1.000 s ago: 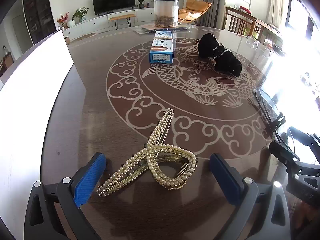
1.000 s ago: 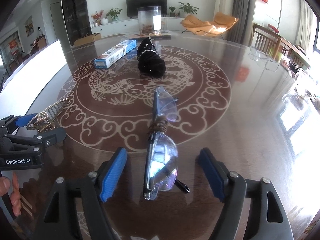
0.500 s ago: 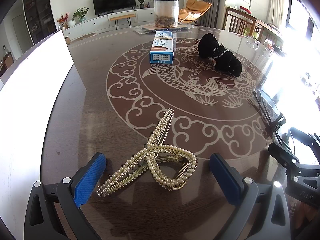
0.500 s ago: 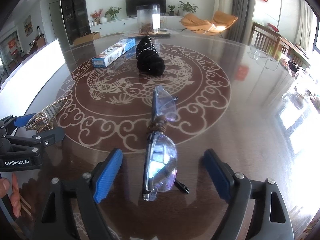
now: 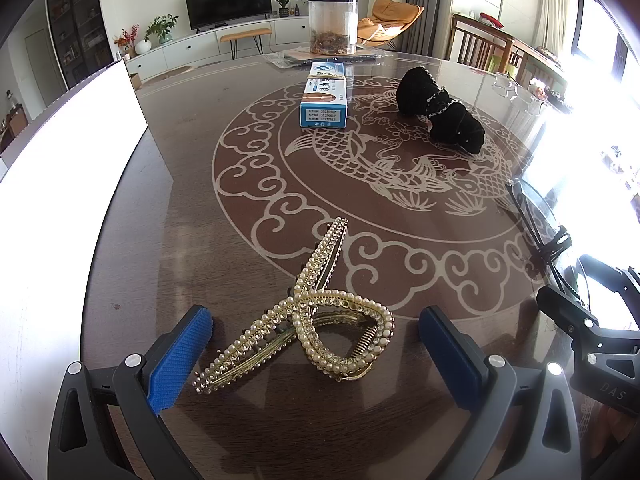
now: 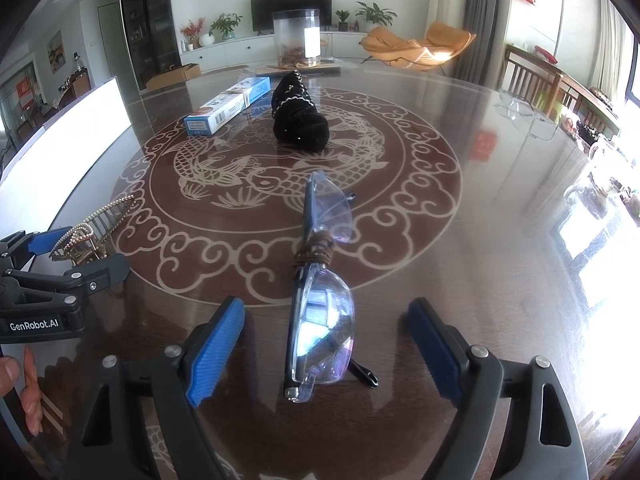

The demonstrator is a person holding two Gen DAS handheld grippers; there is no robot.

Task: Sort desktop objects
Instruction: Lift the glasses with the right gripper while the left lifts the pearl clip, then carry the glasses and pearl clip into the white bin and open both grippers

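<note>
A: Two grippers, both low over the round table (image 5: 192,208). How is the room at the edges?

B: Left side: a white board (image 5: 60,184) lies along the table edge, near the left gripper (image 5: 316,354). Right side: bare glossy surface up to the far rim, w/ strong window glare. Middle is more busy: blue box (image 6: 224,108) and black pouch (image 6: 300,120) just beside each other, clear jar (image 6: 297,38) behind them at the back rim.

A: Left claw?

B: Wide open. The pearl hair clip (image 5: 304,320) lies on the table between its blue pads (image 5: 180,360), but touches neither one. It holds nothing.

A: And right gripper (image 6: 324,350)?

B: Also spread wide, nothing gripped. The clear glasses (image 6: 320,292) lie folded btw. the fingers, lengthwise, w/ gap on both sides. A brown cord is wound at the middle of the frame.

A: The two grippers, are they close?

B: Near, side by side, not touching.
</note>
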